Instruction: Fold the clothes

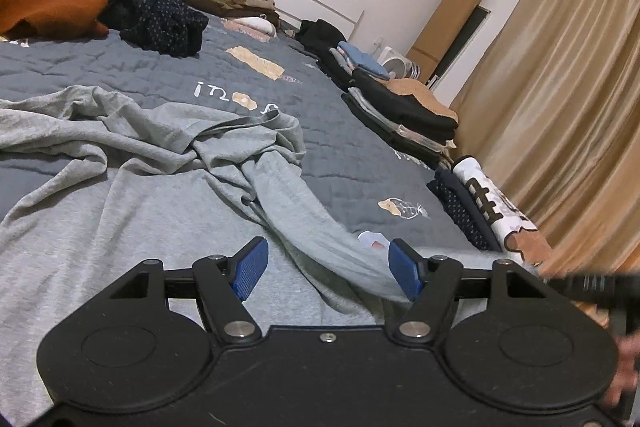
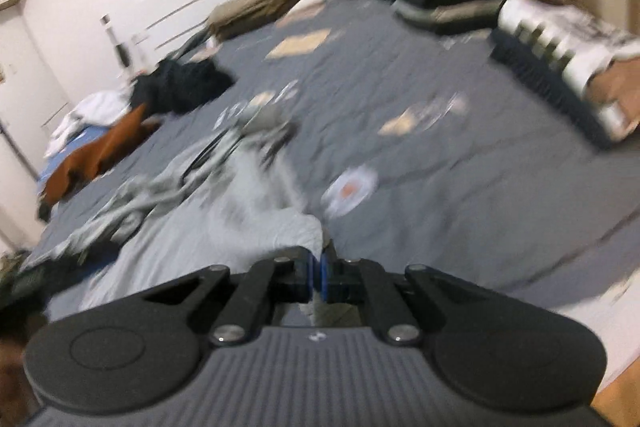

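Grey garment (image 1: pixel 132 187): long-sleeved top, lying crumpled and unfolded on the bed (image 1: pixel 352 155); body bunched in ridges, one sleeve (image 1: pixel 320 235) trailing toward the near edge.
Left tool (image 1: pixel 324 269): fingers spread wide, hovering low over the sleeve, which runs between the two blue pads; nothing gripped.
Right tool (image 2: pixel 318 277): pads pressed together on a corner of pale grey cloth, judged to be the same garment's edge (image 2: pixel 280 227); view heavily blurred, so the exact hold is uncertain.
Folded stacks (image 1: pixel 400 107): several piles lined up along the far side of the bed, near the curtain (image 1: pixel 560 87).
Unfolded heap (image 1: pixel 152 7): dark and rust-coloured clothes near the headboard, well apart from the grey top.
Step in hand (judgement): spreading or straightening the grey top, with one edge held by the right tool.
Next move calls for: left tool closing on the sleeve or a hem, then both pulling the cloth flat so that fold lines can be set.
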